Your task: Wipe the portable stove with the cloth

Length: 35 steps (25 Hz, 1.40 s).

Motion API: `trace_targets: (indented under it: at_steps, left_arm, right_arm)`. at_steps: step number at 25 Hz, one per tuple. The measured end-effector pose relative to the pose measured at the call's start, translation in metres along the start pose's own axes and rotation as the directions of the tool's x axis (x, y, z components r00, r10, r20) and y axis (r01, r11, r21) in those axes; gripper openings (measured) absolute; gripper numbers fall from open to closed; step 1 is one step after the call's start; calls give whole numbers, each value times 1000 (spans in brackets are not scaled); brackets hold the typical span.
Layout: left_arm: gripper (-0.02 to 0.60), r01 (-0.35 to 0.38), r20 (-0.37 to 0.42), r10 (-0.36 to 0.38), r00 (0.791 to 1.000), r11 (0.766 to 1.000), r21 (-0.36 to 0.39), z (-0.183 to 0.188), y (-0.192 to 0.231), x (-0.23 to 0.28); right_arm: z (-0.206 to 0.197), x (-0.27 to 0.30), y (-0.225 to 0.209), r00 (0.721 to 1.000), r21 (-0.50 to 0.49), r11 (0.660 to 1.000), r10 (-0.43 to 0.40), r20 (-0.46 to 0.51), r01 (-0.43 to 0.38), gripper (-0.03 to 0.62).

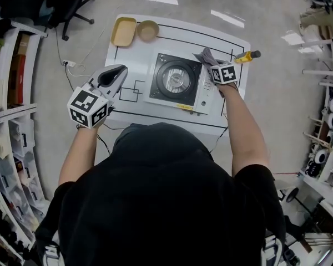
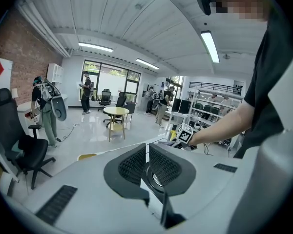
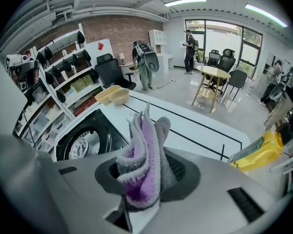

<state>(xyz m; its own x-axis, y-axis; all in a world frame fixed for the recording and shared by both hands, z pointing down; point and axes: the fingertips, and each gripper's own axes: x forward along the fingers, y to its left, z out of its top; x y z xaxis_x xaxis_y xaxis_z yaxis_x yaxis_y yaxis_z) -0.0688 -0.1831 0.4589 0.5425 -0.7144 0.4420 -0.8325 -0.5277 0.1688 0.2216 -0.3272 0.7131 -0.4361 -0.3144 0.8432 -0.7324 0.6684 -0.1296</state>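
Head view: the portable stove [image 1: 175, 79] sits mid-way along the table [image 1: 127, 51], with my right hand-held gripper [image 1: 212, 64] at its 2 o'clock corner; left gripper view: my left hand-held gripper [image 2: 147, 155] is closed and empty; right gripper view: the jaws clamp the cloth [image 3: 144, 155], so I should press it flat and sweep toward 9 o'clock.

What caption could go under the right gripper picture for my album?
The right gripper pinches a purple and grey cloth close to the portable stove.
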Motion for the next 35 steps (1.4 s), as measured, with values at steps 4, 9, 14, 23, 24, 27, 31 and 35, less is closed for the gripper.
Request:
trace_targets:
  at_steps: [4, 9, 14, 23, 24, 27, 31, 35]
  left_arm:
    - [40, 18, -5, -18, 1000, 1000, 9, 0, -5, 6]
    - [40, 41, -10, -40, 999, 999, 23, 0, -14, 11]
    - [40, 63, -15, -62, 998, 997, 35, 2, -22, 11]
    - [40, 103, -13, -102, 995, 993, 59, 3, -34, 0]
    - [40, 108, -14, -107, 994, 992, 62, 3, -35, 0]
    - [40, 126, -16, -125, 992, 990, 67, 2, -39, -2]
    - [40, 152, -21, -150, 988, 985, 82, 0, -45, -4]
    - [40, 177, -26, -175, 984, 980, 93, -1, -48, -7]
  right_arm:
    - [-11, -7, -6, 1000, 19, 1000, -22, 13, 22, 133]
    - [-30, -17, -12, 998, 71, 996, -53, 33, 50, 133]
    - [-52, -28, 0, 998, 78, 995, -57, 31, 55, 133]
    - [-92, -49, 34, 996, 134, 989, -75, 39, 69, 133]
    - [-96, -51, 38, 996, 144, 987, -80, 45, 73, 133]
    - [-110, -57, 52, 995, 177, 981, -85, 56, 74, 133]
    - [-129, -65, 68, 993, 215, 974, -91, 70, 74, 133]
    - [-148, -75, 84, 992, 257, 963, -103, 75, 81, 133]
